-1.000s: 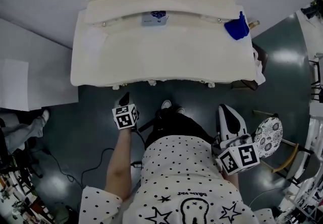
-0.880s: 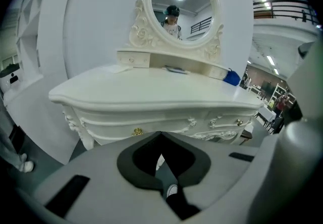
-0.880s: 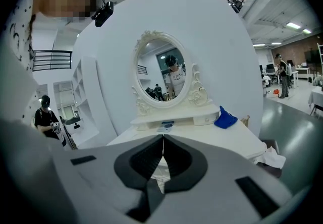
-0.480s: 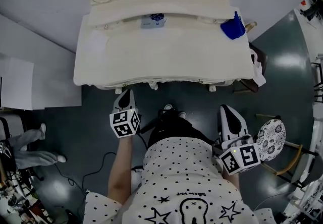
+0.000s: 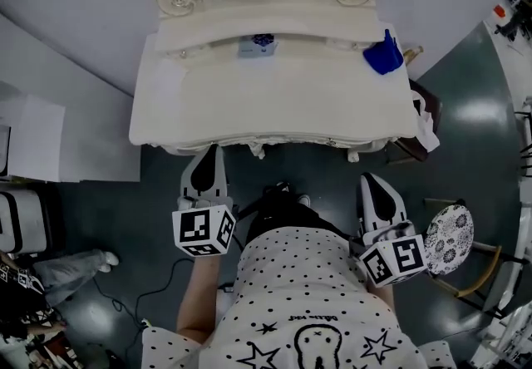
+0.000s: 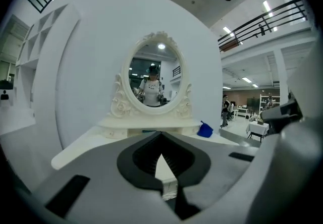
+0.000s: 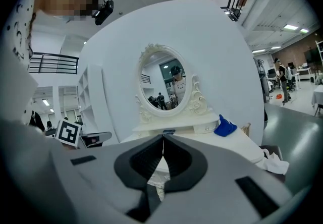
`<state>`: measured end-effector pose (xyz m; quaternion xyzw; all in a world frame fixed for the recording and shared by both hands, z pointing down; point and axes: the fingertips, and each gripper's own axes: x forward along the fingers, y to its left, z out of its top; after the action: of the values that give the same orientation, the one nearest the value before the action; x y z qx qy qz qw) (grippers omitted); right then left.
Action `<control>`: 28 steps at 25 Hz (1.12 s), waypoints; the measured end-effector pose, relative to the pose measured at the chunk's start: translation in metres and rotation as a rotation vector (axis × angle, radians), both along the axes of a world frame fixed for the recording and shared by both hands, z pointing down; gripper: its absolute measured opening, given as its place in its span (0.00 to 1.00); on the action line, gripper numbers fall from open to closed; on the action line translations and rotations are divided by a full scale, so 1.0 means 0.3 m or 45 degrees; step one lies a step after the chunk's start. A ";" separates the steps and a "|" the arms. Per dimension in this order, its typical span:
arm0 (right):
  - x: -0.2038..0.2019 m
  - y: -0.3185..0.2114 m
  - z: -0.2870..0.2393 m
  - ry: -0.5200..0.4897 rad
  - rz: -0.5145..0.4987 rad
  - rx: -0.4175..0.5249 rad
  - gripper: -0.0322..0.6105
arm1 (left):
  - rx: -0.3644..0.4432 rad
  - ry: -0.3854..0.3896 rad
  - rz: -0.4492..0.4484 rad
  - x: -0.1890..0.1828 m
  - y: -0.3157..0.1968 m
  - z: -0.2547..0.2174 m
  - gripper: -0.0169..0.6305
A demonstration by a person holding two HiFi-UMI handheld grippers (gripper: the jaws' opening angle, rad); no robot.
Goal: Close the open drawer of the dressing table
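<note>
Both the left claw point(image 5: 206, 168) and right claw point(image 5: 376, 193) are clenched empty, blunt for pushing, facing the cream carved dressing table point(image 5: 274, 101), whose small centre drawer point(image 5: 254, 46) seemingly juts out under the oval mirror point(image 7: 169, 81).

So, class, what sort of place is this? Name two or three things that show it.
Probably a large indoor hall staged for recording, not a bedroom: the dressing table stands against a curved white wall, an upper-level railing runs overhead, and the floor is glossy grey.
</note>
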<state>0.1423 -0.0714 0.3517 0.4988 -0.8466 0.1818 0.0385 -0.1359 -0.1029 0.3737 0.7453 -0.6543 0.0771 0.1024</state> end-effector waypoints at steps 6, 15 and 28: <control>0.006 0.009 -0.031 -0.006 -0.004 0.029 0.06 | 0.113 0.060 0.049 0.106 0.073 -0.180 0.04; -0.007 0.023 -0.042 -0.006 -0.042 0.058 0.06 | 0.133 0.238 0.121 0.252 0.165 -0.195 0.04; 0.002 0.061 -0.035 -0.006 -0.058 0.038 0.06 | 0.102 0.295 0.152 0.309 0.208 -0.165 0.04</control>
<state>0.1430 -0.0531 0.3412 0.4795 -0.8604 0.1695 0.0331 -0.0433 -0.0405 0.3242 0.7903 -0.5951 -0.0296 0.1428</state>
